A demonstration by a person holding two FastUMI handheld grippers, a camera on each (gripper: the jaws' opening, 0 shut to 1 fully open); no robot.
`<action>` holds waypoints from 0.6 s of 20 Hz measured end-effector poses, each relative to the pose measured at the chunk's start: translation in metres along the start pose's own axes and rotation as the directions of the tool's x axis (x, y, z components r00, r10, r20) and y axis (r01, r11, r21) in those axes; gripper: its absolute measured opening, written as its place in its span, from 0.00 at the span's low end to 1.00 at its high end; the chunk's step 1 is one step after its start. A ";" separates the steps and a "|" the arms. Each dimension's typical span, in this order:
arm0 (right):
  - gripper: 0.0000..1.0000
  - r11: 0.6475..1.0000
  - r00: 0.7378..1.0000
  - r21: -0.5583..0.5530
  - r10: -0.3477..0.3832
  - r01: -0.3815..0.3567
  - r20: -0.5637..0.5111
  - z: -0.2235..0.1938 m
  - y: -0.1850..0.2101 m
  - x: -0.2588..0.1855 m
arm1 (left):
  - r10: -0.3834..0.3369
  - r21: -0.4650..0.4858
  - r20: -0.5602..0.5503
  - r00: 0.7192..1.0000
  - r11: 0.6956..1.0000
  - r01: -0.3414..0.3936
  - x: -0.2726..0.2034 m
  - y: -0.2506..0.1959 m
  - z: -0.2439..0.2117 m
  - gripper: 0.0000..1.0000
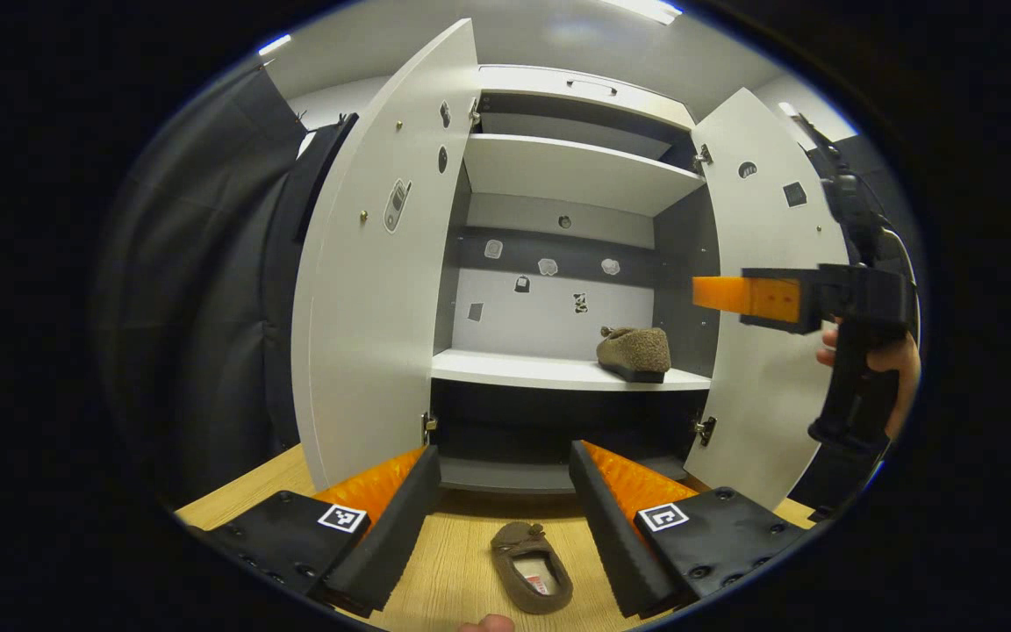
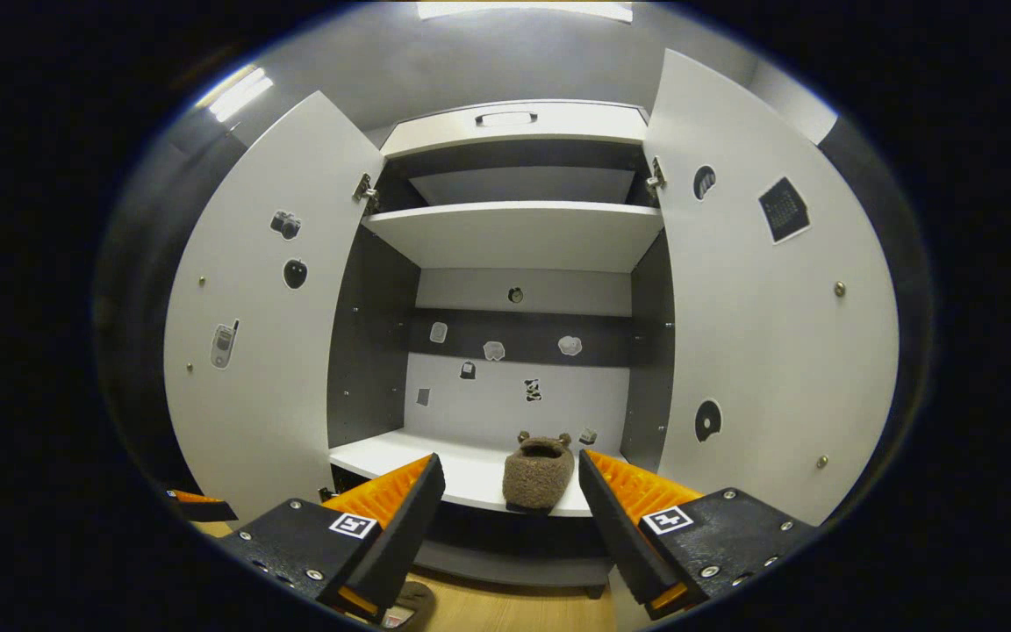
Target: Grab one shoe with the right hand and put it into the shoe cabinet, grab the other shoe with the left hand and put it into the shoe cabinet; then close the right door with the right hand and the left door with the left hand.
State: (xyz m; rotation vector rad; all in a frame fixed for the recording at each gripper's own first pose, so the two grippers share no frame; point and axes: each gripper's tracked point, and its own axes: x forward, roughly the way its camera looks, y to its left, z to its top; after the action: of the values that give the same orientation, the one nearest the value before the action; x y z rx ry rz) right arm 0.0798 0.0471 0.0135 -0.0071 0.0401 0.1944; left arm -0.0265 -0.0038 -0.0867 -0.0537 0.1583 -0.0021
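Note:
One brown fuzzy slipper [image 1: 634,353] [image 2: 539,474] rests on the right part of the cabinet's middle shelf [image 1: 514,370] [image 2: 383,458]. The other slipper [image 1: 530,566] [image 2: 409,606] lies on the wooden surface in front of the cabinet, opening up. My left gripper [image 1: 502,452] hangs open above and just behind it, fingers either side, not touching. In the right gripper view my right gripper [image 2: 510,459] is open and bare, facing the shelved slipper from a short way off. In the left gripper view the right gripper [image 1: 747,297] shows at the right, held by a hand [image 1: 887,360].
Both cabinet doors stand wide open: the left door [image 1: 365,290] [image 2: 251,351] and the right door [image 1: 760,395] [image 2: 769,351]. An upper shelf [image 1: 576,171] [image 2: 514,233] is bare. The wooden surface [image 1: 233,500] runs to the cabinet's base.

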 end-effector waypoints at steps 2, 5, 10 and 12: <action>0.98 1.000 1.000 -0.004 -0.021 0.021 -0.004 -0.013 -0.005 -0.021 | 0.002 0.002 -0.016 1.000 1.000 -0.002 0.002 -0.001 -0.007 0.96; 0.94 0.999 0.999 0.006 -0.048 0.048 -0.017 -0.037 -0.012 -0.050 | 0.007 0.014 -0.057 0.998 1.000 -0.006 0.002 -0.001 -0.023 0.97; 0.94 0.996 0.994 -0.009 -0.093 0.092 -0.055 -0.068 -0.021 -0.082 | 0.012 0.059 -0.126 0.992 0.998 -0.005 0.006 0.000 -0.048 0.99; 0.94 0.993 0.991 -0.011 -0.117 0.116 -0.059 -0.072 -0.029 -0.088 | -0.012 0.028 -0.171 0.985 0.999 0.017 0.015 -0.005 -0.063 0.99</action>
State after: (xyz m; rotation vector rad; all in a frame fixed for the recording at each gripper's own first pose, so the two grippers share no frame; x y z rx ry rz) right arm -0.0040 0.0012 -0.0549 -0.0229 0.0981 0.0776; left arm -0.0217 -0.0123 -0.1508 -0.0254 0.3297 -0.0239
